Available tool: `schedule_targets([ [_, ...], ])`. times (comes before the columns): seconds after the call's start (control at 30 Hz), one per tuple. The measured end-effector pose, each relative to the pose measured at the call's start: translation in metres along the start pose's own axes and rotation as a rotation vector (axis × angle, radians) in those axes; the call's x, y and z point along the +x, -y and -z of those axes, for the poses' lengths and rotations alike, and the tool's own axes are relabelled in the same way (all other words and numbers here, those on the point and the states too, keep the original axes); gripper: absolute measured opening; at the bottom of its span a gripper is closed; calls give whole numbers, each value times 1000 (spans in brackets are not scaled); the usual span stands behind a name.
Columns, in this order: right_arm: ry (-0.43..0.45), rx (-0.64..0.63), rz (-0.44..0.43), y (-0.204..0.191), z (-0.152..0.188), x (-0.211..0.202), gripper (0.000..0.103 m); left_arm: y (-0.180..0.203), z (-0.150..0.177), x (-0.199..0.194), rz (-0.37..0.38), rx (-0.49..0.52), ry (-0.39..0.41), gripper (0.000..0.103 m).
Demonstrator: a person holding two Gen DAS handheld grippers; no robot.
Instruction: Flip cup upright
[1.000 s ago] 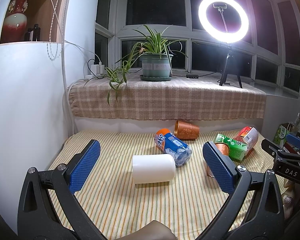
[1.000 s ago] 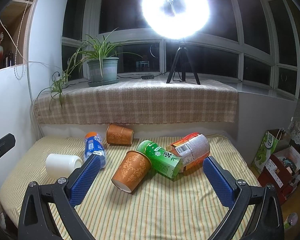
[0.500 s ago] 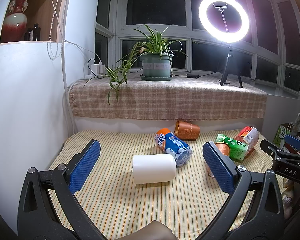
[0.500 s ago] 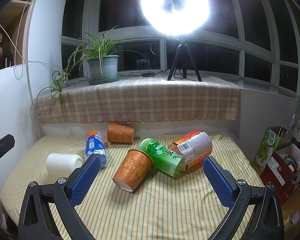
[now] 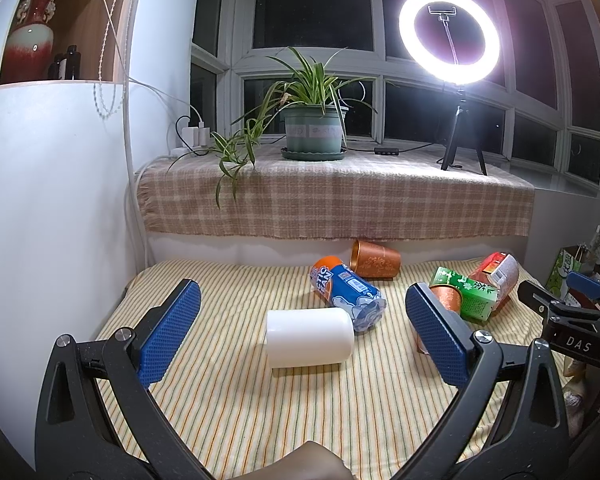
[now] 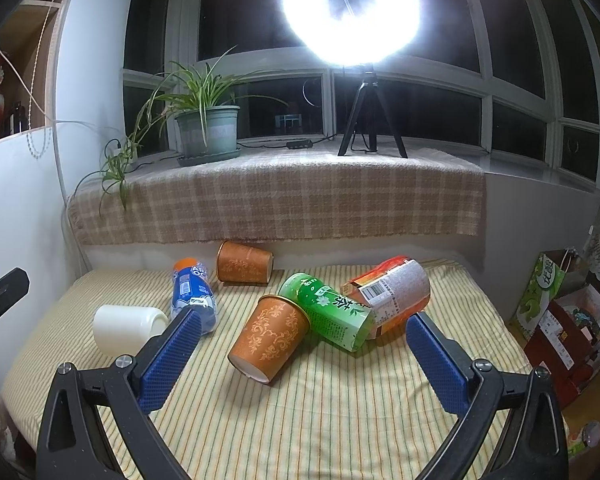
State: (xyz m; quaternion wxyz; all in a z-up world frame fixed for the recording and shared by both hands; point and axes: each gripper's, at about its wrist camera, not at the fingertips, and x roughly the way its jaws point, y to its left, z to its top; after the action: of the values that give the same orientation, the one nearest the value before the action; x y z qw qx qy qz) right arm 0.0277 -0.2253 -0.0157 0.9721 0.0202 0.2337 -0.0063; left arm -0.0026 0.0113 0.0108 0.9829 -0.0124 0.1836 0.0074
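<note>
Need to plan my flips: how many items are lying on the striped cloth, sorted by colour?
White cup: 1
Orange cups: 2
Blue bottle: 1
Green cup: 1
Red and white cup: 1
Total: 6

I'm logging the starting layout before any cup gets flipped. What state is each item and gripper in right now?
White plastic cup: lying on its side.
Near orange patterned paper cup: on its side, touching the green can.
Far orange patterned paper cup: on its side.
Blue and orange soda bottle: lying down.
Green tea can: lying down.
Red and white carton: tipped over.
Left hand-held gripper: open, empty.
Right hand-held gripper: open, empty.
</note>
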Motion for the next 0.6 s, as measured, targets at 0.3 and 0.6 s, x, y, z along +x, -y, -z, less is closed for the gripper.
schedule_targets([
  [0.3, -16, -12, -18, -5, -2, 6, 103, -2, 2, 1, -3, -1, -4, 103],
  [0.6, -48, -15, -54, -11, -2, 20, 103, -8, 8, 9, -24, -6, -14, 103],
])
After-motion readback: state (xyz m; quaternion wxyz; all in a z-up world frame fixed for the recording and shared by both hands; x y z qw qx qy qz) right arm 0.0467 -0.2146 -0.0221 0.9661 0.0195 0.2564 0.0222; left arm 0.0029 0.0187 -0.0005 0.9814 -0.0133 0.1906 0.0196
